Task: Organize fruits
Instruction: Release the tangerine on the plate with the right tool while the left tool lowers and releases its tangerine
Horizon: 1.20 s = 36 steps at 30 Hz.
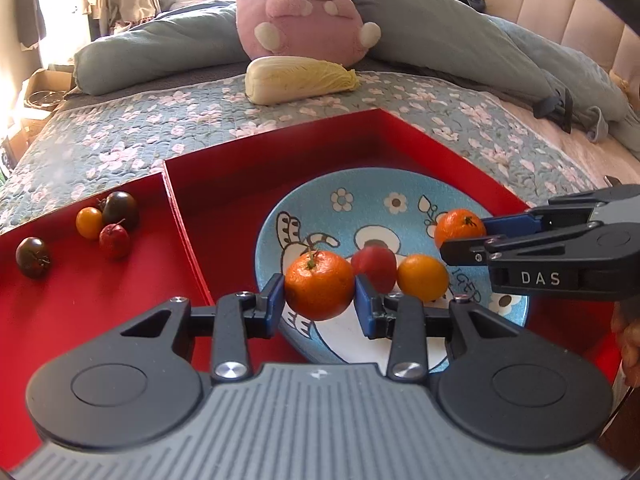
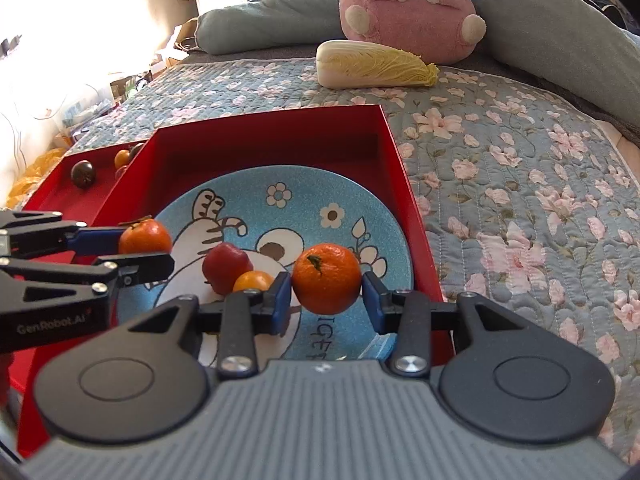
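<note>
A blue cartoon plate (image 1: 360, 200) (image 2: 240, 184) lies in the larger red tray (image 1: 224, 208) (image 2: 280, 140). My left gripper (image 1: 320, 300) (image 2: 146, 246) is shut on a mandarin (image 1: 319, 285) (image 2: 145, 236) over the plate's left side. My right gripper (image 2: 326, 300) (image 1: 464, 236) is shut on a second mandarin (image 2: 326, 278) (image 1: 459, 226) over the plate's right side. A red fruit (image 1: 374, 266) (image 2: 226, 266) and a small orange fruit (image 1: 422, 277) (image 2: 253, 281) lie on the plate between them.
A smaller red tray (image 1: 80, 300) (image 2: 56, 192) to the left holds several small tomatoes: dark (image 1: 33, 257), dark (image 1: 120, 209), yellow (image 1: 89, 222), red (image 1: 114, 241). Everything sits on a floral quilt (image 2: 520, 200). A napa cabbage (image 1: 300, 79), pink plush (image 1: 308, 12) and pillows lie behind.
</note>
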Tool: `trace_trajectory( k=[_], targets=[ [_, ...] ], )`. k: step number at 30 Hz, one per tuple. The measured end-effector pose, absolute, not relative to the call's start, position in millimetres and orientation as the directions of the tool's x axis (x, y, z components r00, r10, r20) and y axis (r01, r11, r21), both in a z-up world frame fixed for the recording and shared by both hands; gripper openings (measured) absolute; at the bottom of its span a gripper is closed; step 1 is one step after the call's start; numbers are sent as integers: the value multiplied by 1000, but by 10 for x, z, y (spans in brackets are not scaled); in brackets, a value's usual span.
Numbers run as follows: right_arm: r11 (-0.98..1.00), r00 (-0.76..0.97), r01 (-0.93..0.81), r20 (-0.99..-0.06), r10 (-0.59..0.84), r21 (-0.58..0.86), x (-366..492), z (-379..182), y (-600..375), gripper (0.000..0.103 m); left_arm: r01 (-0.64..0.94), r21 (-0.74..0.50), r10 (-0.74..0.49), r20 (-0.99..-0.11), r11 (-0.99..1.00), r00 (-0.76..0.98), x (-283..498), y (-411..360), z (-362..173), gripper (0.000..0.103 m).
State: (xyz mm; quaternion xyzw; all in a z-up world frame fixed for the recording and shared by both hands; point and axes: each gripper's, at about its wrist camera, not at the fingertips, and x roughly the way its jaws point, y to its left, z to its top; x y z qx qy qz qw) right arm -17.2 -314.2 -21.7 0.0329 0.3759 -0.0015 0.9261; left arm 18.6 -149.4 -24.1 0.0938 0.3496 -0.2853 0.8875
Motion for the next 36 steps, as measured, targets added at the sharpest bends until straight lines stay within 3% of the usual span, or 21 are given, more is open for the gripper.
trace_trajectory(
  k=[10,23,29,32,36],
  targets=[
    [996,723,57,-691,4,65,-184,-203,-3156,51,639,60,-423,-702,766,573,134,-1642,-348,43],
    [994,656,97,-755,-24,53,28,-197,-3107,52,670,171,-357,-737,722,574,124,-1752,-428,43],
    [994,646,91,-763,-11,62,90,-216,-2989,55,651,148,-350,-744,745,569,133,-1665,-371,43],
    [977,636,106,-768,77,186,104,-239,-3034,56,643,129,-355,-744,755,566,139,-1618,-359,44],
    [990,651,90,-759,26,111,83,-230,-2938,53,649,99,-386,-733,754,560,122,-1590,-335,44]
  ],
)
